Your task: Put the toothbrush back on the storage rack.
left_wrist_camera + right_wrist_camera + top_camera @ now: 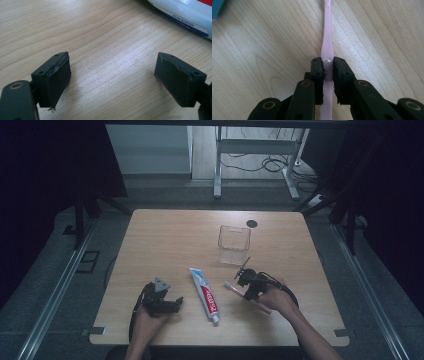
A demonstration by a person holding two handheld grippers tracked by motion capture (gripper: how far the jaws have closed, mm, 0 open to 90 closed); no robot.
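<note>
**Toothbrush clamped along the jaw line, cup just beyond**

Toothbrush (327,50) pinched in the right gripper (328,65), pads pressed together on the pink handle from both sides. Long axis running straight ahead between the jaws: thin neck stretching away from the tips, ribbed grip end trailing back under the gripper body. Seen from the high view, toothbrush (239,290) lying low over the table (165,235), head end pointing away from the right gripper (248,281) toward the toothpaste tube (204,293). Clear cup (234,244) standing upright just past the right gripper, farther from the person; by judgement the likely place for the toothbrush, so the coming move turns on tipping that long axis upright over the open rim.

Left gripper (161,301) resting well apart on the other side of the tube, jaws spread wide with bare wood between them; left gripper (112,82) with the tube (185,15) just beyond and to one side of its tips. Right hand (276,299) plainly the nearer one to toothbrush and cup.

Bristle head cut off at the top edge of the right gripper view, small and hard to make out from above. Cannot tell whether the toothbrush is touching the wood or already lifted clear. Print on the tube unreadable.
</note>
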